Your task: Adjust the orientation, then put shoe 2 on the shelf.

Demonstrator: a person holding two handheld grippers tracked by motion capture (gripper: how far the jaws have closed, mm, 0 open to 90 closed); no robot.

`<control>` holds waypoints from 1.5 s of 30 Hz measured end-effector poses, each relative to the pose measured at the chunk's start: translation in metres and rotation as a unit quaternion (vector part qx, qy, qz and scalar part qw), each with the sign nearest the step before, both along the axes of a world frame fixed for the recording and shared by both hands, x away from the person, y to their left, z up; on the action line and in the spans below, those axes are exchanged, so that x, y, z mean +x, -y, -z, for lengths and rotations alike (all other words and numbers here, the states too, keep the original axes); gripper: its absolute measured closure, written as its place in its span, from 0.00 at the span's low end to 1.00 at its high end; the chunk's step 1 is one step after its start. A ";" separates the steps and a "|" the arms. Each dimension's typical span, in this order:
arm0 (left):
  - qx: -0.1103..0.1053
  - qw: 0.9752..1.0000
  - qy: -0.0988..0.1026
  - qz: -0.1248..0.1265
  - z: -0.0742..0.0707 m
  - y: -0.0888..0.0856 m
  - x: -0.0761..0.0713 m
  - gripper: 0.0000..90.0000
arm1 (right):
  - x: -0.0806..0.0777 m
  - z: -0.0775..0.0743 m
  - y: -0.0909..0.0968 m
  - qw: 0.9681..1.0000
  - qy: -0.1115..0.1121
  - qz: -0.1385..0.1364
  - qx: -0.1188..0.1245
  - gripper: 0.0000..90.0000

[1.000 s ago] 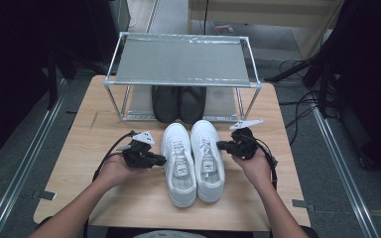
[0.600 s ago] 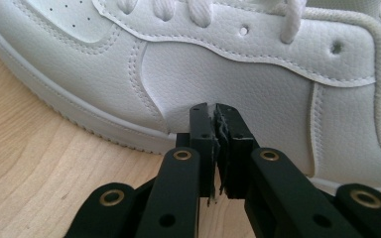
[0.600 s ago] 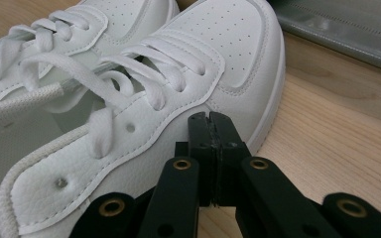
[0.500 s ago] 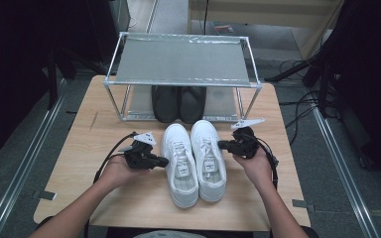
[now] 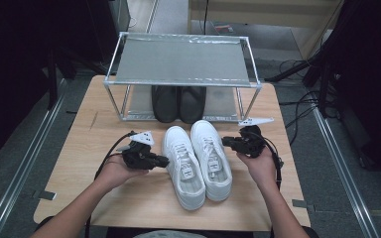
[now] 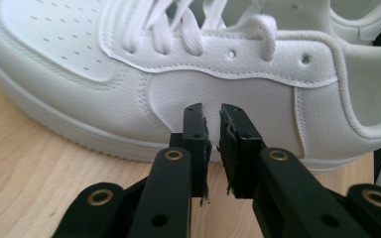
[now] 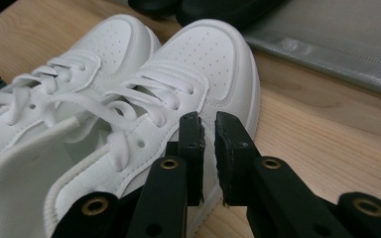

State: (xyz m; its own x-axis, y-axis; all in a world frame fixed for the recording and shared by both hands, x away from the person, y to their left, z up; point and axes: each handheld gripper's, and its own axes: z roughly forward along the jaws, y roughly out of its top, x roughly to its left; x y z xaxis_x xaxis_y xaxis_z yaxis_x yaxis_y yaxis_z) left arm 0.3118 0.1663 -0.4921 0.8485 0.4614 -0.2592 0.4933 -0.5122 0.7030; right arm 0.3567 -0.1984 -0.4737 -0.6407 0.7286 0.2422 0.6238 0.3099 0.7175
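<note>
In the high view, the white sneakers [image 5: 198, 163] were seen side by side on the table [image 5: 79, 148], near of the rack [image 5: 181, 64], flanked by the left gripper [image 5: 162, 161] and right gripper [image 5: 226, 142]. In the left gripper view, a narrow gap, just widened, was shown between empty jaws. In the right gripper view, likewise.

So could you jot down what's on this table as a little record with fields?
Surface: light wooden table
Main items: pair of white leather lace-up sneakers, side by side
Behind them: metal-framed rack with grey shelf
Under the shelf: pair of black shoes
Left gripper: beside the left sneaker's outer side, jaws just opening, a narrow gap, nothing between
Right gripper: beside the right sneaker, jaws likewise just opening, nothing between
</note>
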 end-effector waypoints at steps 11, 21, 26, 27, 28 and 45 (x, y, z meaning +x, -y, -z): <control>-0.011 1.000 -0.006 -0.025 -0.003 -0.016 0.005 0.73 | -0.013 -0.011 0.001 0.999 0.024 0.000 0.021 0.83; -0.013 0.999 0.000 -0.030 -0.005 -0.017 0.005 0.62 | -0.021 -0.016 -0.007 0.999 0.036 -0.009 0.026 0.78; -0.009 0.999 0.003 -0.039 -0.005 -0.022 0.006 0.58 | -0.026 -0.020 -0.013 0.999 0.042 -0.016 0.024 0.74; -0.010 0.999 0.003 -0.041 -0.004 -0.023 0.007 0.57 | -0.028 -0.020 -0.015 0.999 0.044 -0.016 0.023 0.73; -0.008 0.999 0.002 -0.043 -0.005 -0.023 0.007 0.55 | -0.029 -0.021 -0.016 0.998 0.047 -0.018 0.023 0.73; -0.007 0.998 0.009 -0.063 -0.005 -0.031 0.012 0.47 | -0.053 -0.022 -0.045 0.997 0.045 -0.051 0.037 0.61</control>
